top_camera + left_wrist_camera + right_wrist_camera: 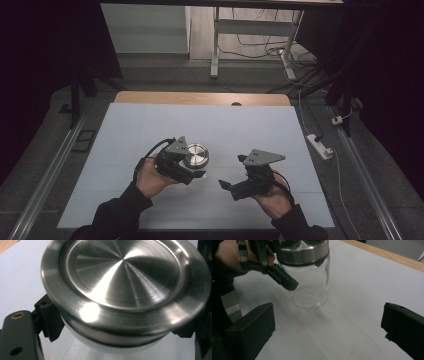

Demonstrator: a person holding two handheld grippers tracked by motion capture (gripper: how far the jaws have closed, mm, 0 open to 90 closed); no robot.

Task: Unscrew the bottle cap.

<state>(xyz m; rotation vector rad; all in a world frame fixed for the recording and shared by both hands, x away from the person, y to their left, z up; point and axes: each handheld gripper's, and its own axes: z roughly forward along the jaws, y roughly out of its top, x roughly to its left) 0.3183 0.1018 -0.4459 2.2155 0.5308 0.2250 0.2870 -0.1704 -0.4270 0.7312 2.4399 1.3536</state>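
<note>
My left gripper is clamped tight on the glass jar, its jaws pinching the clear wall just under the steel lid, which keeps the jar steady and lifted off the table; in the right gripper view the textured glass base hangs tilted above the white surface, with nothing touching it from below. Gripping at the neck leaves the lid's rim and flat brushed top free, and that, I judge, is the point: one side holds the body so the other can work the lid. My right gripper stands apart from the jar, its jaws spread wide and empty, aimed across the table toward the jar as though lining up for the lid. The left hand wraps the gripper's body from behind, and the right hand does the same near the table's front edge. The jar sits at the middle of the white table top, slightly left of centre, with a faint red mark on the surface beneath and in front of it.
</note>
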